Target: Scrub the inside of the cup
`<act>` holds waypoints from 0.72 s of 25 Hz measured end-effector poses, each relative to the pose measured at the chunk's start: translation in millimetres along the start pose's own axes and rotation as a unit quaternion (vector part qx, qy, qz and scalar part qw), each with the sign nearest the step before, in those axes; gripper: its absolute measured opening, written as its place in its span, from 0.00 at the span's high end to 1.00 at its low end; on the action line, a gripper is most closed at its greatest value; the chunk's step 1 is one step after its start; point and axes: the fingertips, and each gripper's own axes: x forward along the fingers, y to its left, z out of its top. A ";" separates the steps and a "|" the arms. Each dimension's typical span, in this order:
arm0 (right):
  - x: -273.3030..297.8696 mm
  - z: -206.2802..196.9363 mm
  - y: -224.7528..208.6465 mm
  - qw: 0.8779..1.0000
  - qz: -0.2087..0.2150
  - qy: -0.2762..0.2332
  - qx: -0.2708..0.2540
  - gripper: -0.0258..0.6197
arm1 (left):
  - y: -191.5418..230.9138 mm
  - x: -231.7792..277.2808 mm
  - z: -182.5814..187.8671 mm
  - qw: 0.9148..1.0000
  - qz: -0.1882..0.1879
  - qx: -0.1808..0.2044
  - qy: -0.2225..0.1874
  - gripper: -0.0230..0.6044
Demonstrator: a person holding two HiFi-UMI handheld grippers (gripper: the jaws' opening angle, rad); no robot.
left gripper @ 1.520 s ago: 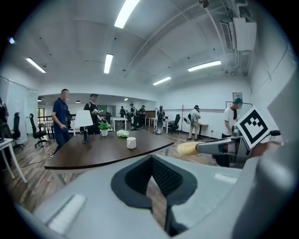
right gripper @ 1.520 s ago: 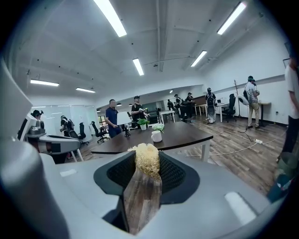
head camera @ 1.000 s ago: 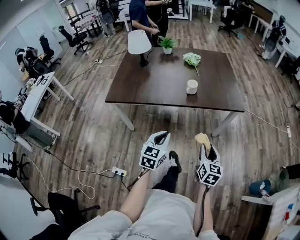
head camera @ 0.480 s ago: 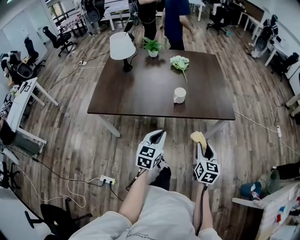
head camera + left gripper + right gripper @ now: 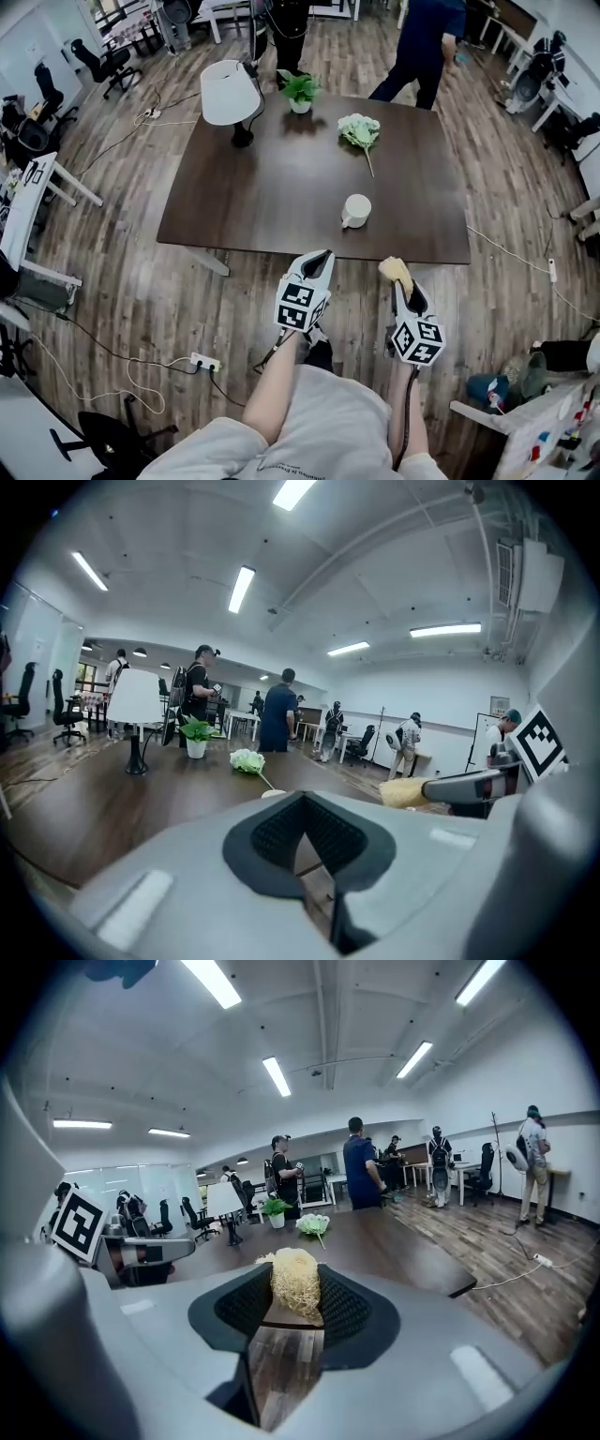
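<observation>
1. Near the front edge of the table [image 5: 281, 187], right of its middle, a white cup [image 5: 356, 210] stands upright.
2. Short of that edge, over the floor, the left gripper [image 5: 323, 255] has its jaws apart with nothing between them.
3. Beside it, the right gripper [image 5: 401, 283] clamps a yellow scrubber [image 5: 395, 270], well clear of the cup.
4. Along the table's far side stand a lamp [image 5: 230, 94], a plant [image 5: 300, 89] and flowers [image 5: 359, 131].

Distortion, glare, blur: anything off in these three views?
Head view: heavy fisheye, the table edges bow; even light, sharp. Left gripper view: black circular vignette, ceiling lights blown out. Right gripper view: same vignette, scrubber in focus.
</observation>
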 end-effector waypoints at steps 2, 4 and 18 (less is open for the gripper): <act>17.4 7.3 0.0 1.000 0.013 -0.003 0.010 0.69 | 8.9 15.8 2.9 1.000 0.000 -0.002 0.005 0.96; 36.7 15.9 -0.6 1.000 0.025 -0.005 0.016 0.69 | 19.2 31.4 8.2 1.000 0.002 -0.003 0.006 0.96; 143.3 61.2 -7.4 0.997 0.064 -0.019 0.037 0.69 | 80.8 92.0 29.8 1.000 0.019 0.015 0.020 0.96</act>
